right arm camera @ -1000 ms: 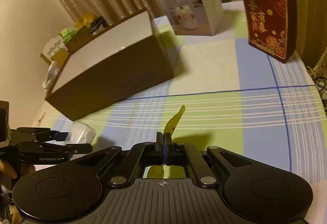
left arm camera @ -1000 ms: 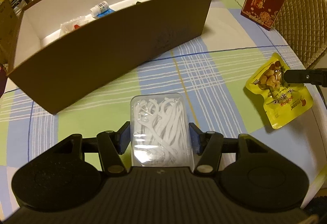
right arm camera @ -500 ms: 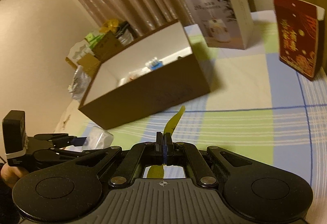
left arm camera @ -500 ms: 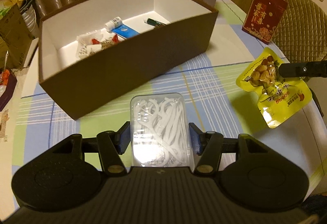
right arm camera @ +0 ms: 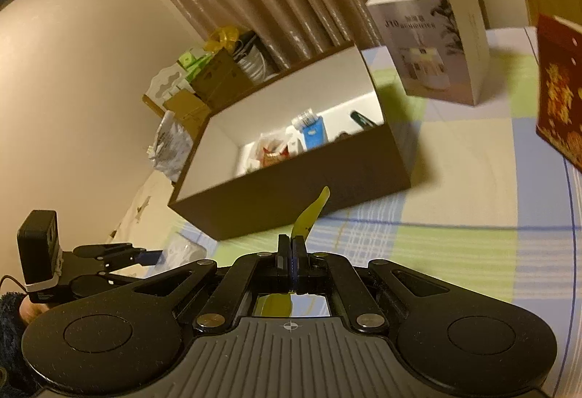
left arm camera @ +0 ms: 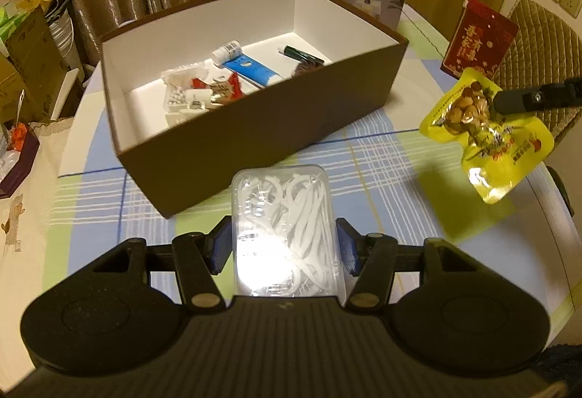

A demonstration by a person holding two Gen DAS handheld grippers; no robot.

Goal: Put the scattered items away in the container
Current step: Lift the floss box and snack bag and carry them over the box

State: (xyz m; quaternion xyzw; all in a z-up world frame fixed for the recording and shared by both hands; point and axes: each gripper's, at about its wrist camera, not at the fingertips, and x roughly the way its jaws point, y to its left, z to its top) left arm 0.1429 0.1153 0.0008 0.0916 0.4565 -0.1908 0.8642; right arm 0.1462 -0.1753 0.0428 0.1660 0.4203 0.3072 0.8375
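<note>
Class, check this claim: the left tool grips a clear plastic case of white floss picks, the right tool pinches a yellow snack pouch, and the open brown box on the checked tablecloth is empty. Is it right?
One error: the open brown box is not empty. The left wrist view shows a blue-and-white tube and other small items inside. The left tool does grip the clear plastic case of white floss picks, and the right tool pinches the yellow snack pouch.

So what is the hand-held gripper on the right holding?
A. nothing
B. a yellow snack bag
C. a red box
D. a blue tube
B: the right hand-held gripper is pinched shut on the edge of the yellow snack bag, which hangs in the air beside the brown box.
</note>
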